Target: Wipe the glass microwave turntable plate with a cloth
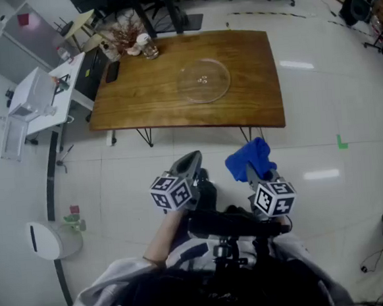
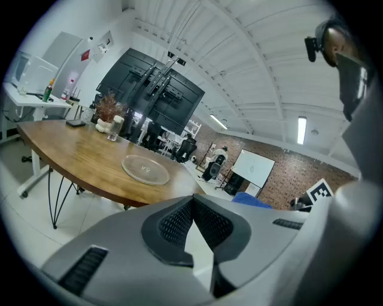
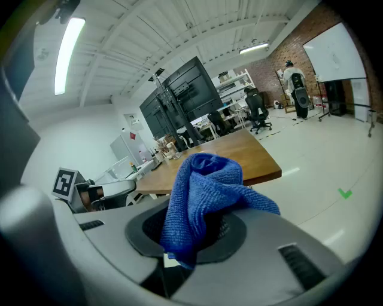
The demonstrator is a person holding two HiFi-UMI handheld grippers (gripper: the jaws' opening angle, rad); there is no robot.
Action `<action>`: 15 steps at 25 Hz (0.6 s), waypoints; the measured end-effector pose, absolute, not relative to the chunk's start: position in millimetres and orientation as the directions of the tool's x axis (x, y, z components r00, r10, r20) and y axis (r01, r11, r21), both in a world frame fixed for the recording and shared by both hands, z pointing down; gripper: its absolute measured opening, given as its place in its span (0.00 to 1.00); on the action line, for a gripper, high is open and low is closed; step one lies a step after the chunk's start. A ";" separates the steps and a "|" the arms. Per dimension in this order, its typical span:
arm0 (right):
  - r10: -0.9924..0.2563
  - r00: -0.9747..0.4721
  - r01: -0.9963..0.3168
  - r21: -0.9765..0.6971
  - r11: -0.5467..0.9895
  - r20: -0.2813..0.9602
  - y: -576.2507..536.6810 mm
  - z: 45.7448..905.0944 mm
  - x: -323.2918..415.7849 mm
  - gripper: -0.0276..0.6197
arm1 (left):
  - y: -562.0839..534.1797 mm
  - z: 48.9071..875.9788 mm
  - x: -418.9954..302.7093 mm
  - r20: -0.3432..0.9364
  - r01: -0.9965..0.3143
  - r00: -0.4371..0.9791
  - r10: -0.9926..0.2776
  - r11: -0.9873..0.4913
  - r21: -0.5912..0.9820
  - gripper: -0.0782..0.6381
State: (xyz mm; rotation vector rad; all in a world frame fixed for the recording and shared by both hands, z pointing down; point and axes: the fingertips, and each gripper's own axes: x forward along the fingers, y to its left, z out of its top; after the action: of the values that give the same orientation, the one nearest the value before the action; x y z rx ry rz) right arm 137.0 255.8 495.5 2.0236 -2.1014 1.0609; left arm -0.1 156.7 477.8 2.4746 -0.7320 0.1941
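right tool (image 1: 251, 175) pinches the blue cloth (image 1: 248, 154), ready to wipe | left tool (image 1: 192, 159) squeezed closed, holds nothing | glass plate (image 1: 203, 80) lies flat in the middle of the desk (image 1: 140, 87); both tools well back from it

I see the glass turntable plate (image 1: 203, 80) lying flat on the wooden surface (image 1: 140, 93). It is clear and round, sits in the right half, and nothing touches it. The blue cloth (image 3: 203, 197) is bunched and folded over, pinched in my right gripper (image 3: 187, 236) above the floor, well apart from the plate.
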 end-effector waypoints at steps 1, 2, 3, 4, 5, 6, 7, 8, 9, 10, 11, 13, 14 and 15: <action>-0.868 -0.141 -0.896 -0.434 -0.092 0.476 248.6 495.9 141.2 0.17 | 148.1 479.5 2.6 0.284 -0.539 0.842 -0.458 -0.700 0.468 0.10; -0.867 -0.131 -0.897 -0.430 -0.102 0.481 241.1 496.0 145.5 0.17 | 139.2 480.8 5.1 0.287 -0.537 0.843 -0.455 -0.699 0.472 0.10; -0.867 -0.119 -0.897 -0.427 -0.115 0.485 233.1 495.4 149.8 0.17 | 129.8 481.2 7.3 0.290 -0.535 0.845 -0.449 -0.699 0.475 0.10; -0.867 -0.105 -0.894 -0.427 -0.132 0.487 224.4 494.1 154.0 0.17 | 119.5 480.4 8.8 0.294 -0.531 0.847 -0.442 -0.702 0.475 0.10; -0.868 -0.089 -0.891 -0.429 -0.151 0.489 214.9 492.3 157.7 0.17 | 108.1 478.3 9.9 0.295 -0.525 0.851 -0.434 -0.709 0.472 0.10; -0.869 -0.073 -0.886 -0.431 -0.169 0.490 204.7 490.9 160.5 0.17 | 95.3 475.9 10.0 0.296 -0.518 0.855 -0.425 -0.717 0.467 0.10; -0.869 -0.058 -0.883 -0.432 -0.185 0.492 193.7 490.2 161.6 0.17 | 81.2 474.5 8.7 0.295 -0.512 0.859 -0.419 -0.722 0.465 0.10; -0.868 -0.047 -0.881 -0.430 -0.197 0.495 182.0 490.3 160.6 0.17 | 65.7 474.6 5.4 0.297 -0.512 0.859 -0.418 -0.721 0.466 0.10; -0.866 -0.042 -0.881 -0.428 -0.203 0.498 169.9 490.6 157.0 0.17 | 49.4 476.1 0.2 0.299 -0.517 0.856 -0.422 -0.715 0.471 0.10; -0.864 -0.044 -0.883 -0.424 -0.201 0.501 157.7 491.0 151.2 0.17 | 33.2 477.9 -5.9 0.300 -0.524 0.852 -0.429 -0.706 0.477 0.10; -0.862 -0.051 -0.886 -0.421 -0.194 0.504 145.8 491.1 144.3 0.17 | 17.7 479.4 -11.9 0.299 -0.530 0.848 -0.437 -0.697 0.483 0.10; -0.858 -0.070 -0.892 -0.417 -0.174 0.508 123.1 490.0 131.0 0.17 | -10.2 480.9 -20.7 0.297 -0.538 0.843 -0.449 -0.686 0.489 0.10; -0.856 -0.076 -0.894 -0.415 -0.169 0.511 112.5 489.2 125.7 0.17 | -22.4 481.5 -23.2 0.298 -0.539 0.842 -0.450 -0.684 0.491 0.10; -0.852 -0.078 -0.896 -0.412 -0.168 0.517 102.8 488.8 121.2 0.17 | -33.3 482.4 -24.9 0.300 -0.538 0.843 -0.447 -0.683 0.494 0.10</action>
State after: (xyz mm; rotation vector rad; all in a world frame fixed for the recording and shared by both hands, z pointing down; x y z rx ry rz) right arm 121.2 102.8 488.8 2.0909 -1.9850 1.0847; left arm -24.9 -33.3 482.4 2.4345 -0.7173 0.2069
